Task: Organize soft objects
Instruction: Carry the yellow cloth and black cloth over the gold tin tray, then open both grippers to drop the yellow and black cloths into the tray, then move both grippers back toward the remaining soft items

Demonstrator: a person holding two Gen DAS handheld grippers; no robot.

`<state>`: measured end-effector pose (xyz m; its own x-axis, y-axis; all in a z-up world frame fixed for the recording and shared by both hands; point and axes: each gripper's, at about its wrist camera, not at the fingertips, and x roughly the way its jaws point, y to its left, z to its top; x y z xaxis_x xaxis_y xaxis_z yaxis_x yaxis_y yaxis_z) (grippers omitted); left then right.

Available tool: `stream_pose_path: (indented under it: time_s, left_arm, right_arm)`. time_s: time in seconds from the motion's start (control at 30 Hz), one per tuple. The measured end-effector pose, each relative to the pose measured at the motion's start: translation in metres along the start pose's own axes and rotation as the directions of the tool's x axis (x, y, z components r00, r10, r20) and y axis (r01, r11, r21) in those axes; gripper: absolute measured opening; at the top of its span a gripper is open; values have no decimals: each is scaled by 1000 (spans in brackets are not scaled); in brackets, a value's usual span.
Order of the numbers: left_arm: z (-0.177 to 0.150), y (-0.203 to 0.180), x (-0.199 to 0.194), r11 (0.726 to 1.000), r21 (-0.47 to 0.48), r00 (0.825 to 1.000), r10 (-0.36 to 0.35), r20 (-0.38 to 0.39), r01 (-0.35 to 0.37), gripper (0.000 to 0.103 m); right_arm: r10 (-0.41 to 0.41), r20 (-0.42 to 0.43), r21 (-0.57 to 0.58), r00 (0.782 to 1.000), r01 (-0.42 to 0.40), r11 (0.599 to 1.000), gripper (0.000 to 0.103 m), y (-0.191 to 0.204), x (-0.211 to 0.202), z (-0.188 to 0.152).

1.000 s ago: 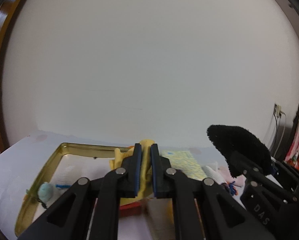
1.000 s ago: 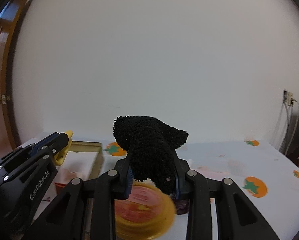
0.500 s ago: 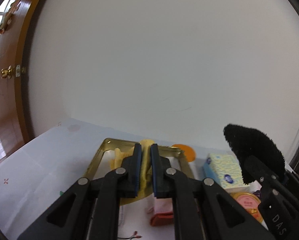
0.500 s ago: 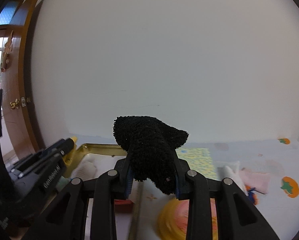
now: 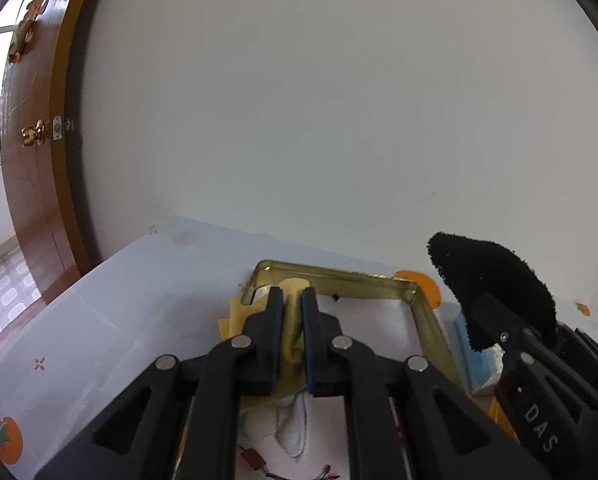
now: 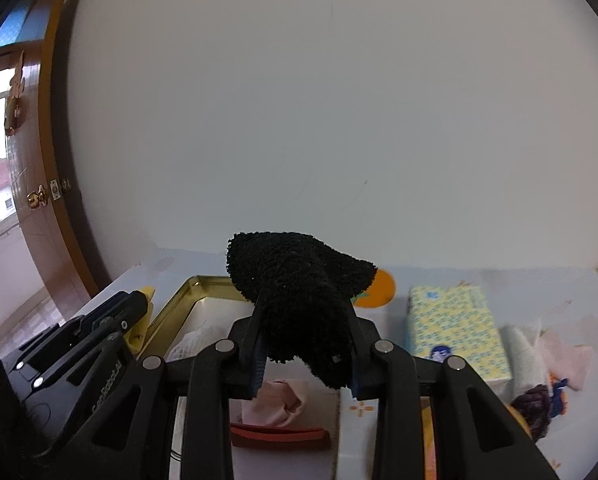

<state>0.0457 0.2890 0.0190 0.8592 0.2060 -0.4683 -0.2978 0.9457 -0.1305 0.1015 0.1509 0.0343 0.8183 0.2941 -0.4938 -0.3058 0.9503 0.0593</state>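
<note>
Both views have swung left toward the gold tray (image 5: 427,312); door (image 5: 31,200) now visible.

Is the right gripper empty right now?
No, the right gripper is closed on a fuzzy black cloth that bulges up between its jaws in the right wrist view.

bare tablecloth (image 5: 99,320) left of tin (image 5: 427,312), tissue box (image 6: 455,328) right
</note>
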Motion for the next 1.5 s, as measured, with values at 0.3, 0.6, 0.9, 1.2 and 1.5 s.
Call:
stream_pose_path:
  time_s: [0.3, 0.6, 0.9, 1.2, 1.5]
  left_arm:
    - [1, 9, 20, 996, 26, 994, 85, -69, -84, 7]
    - [-2, 8, 29, 991, 59, 986, 123, -109, -117, 8]
    - [0, -4, 8, 980, 91, 984, 177, 24, -178, 102]
    - [-6, -23, 2, 966, 172, 981, 183, 69, -192, 102]
    - [-10, -24, -2, 970, 164, 982, 166, 86, -178, 102]
  right_arm:
    - [48, -115, 25, 992, -45, 999, 34, 17, 31, -4]
    - [150, -168, 89, 974, -137, 987, 50, 20, 46, -9]
    - [229, -81, 165, 970, -214, 963, 74, 2, 20, -12]
    - [74, 162, 148, 984, -98, 984, 83, -16, -32, -29]
    - [-9, 214, 126, 977, -18, 992, 85, -24, -44, -40]
